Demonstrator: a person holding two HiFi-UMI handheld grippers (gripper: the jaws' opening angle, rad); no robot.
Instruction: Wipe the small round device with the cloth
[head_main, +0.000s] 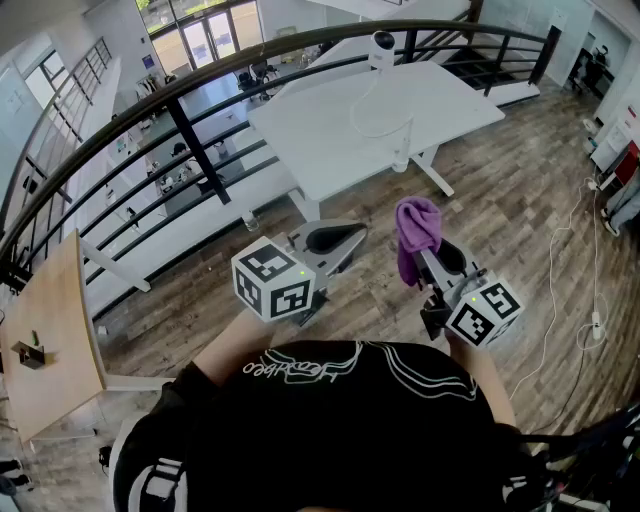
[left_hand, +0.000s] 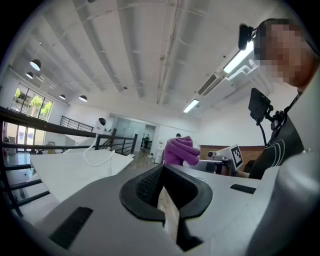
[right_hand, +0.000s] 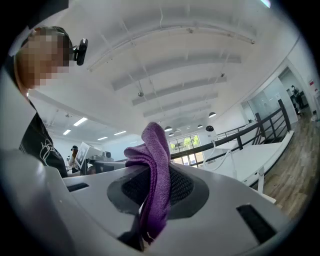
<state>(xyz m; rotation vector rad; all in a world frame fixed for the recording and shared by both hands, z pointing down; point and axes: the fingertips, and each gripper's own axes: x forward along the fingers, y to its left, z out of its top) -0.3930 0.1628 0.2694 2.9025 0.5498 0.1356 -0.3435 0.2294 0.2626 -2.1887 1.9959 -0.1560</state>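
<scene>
The small round white device stands at the far edge of a white table, and a white cable loops from it. In the left gripper view the device is small and far off. Both grippers are held in the air well short of the table. My right gripper is shut on a purple cloth, whose bunched end stands up above the jaws; the cloth runs down between the pads of that gripper. My left gripper is shut with nothing in it, its jaws closed together.
A black metal railing curves across between me and the lower floor. A wooden tabletop lies at the left. A white cord trails over the wooden floor at the right. The person's black shirt fills the bottom of the head view.
</scene>
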